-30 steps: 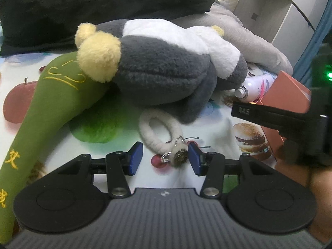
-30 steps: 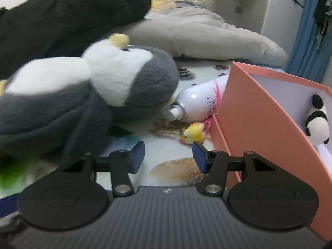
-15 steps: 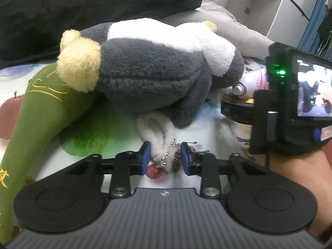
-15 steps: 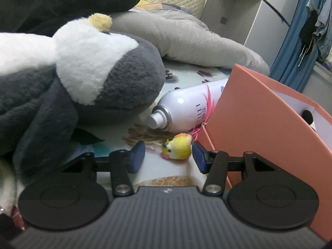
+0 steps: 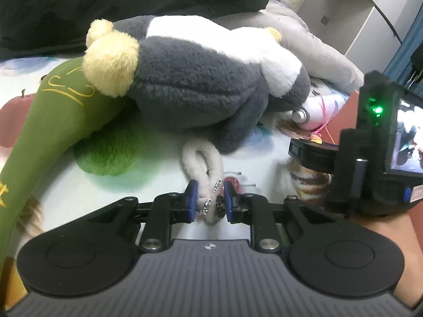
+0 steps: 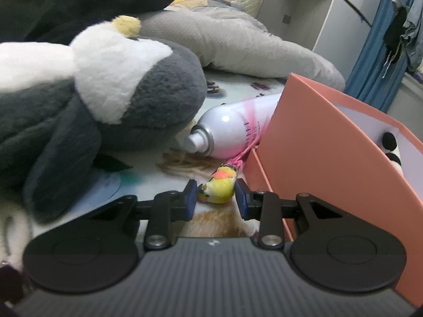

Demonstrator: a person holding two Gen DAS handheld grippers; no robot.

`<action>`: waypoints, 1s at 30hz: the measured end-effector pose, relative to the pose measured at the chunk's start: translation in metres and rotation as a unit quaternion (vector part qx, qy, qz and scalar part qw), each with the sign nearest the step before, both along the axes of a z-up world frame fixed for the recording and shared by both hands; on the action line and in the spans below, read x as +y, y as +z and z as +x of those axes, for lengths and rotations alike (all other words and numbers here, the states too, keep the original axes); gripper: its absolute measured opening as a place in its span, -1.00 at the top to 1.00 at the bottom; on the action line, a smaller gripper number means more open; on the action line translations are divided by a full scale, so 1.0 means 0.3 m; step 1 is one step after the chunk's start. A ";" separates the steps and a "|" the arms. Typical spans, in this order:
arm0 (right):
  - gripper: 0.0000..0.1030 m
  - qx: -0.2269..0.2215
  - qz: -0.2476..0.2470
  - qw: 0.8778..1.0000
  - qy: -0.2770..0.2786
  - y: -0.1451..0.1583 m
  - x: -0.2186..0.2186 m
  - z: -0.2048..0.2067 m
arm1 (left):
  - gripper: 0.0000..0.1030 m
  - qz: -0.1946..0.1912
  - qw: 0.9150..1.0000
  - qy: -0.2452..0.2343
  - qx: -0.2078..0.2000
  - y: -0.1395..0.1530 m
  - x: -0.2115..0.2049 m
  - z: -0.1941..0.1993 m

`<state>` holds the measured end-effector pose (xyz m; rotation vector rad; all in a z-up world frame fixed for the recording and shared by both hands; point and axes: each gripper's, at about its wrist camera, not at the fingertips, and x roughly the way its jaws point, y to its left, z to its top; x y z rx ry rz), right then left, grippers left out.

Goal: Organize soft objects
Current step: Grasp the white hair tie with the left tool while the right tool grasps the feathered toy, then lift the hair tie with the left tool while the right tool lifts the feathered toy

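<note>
Left gripper [image 5: 208, 200]: jaws closing, pads pressing the fluffy white loop [image 5: 202, 161]. Right gripper [image 6: 215, 200]: jaws closing around the yellow bird toy [image 6: 219, 183], narrow gaps remaining.

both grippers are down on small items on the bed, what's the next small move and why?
Probably finish both closes, then lift. The left gripper is closing, with the white fluffy loop and its metal charms between the pads. The right gripper is closing around the small yellow bird toy, with a slight gap on one side. The pink box beside it looks the likely drop.
</note>
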<state>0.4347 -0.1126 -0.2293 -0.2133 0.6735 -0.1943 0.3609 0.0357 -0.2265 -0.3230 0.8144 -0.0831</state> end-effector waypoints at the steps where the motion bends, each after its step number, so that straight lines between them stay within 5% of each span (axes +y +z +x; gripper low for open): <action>1: 0.33 0.002 0.003 1.000 0.003 0.005 0.002 -0.012 | 0.52 0.001 1.000 0.000 0.003 0.003 -0.001 -0.010; 10: 0.33 0.036 0.009 0.997 0.074 0.036 0.033 -0.208 | 0.53 -0.015 1.000 0.002 0.027 0.028 0.008 -0.126; 30: 0.34 0.132 0.083 0.970 0.188 0.164 -0.061 -0.760 | 0.54 0.024 0.998 -0.025 0.061 0.097 -0.072 -0.542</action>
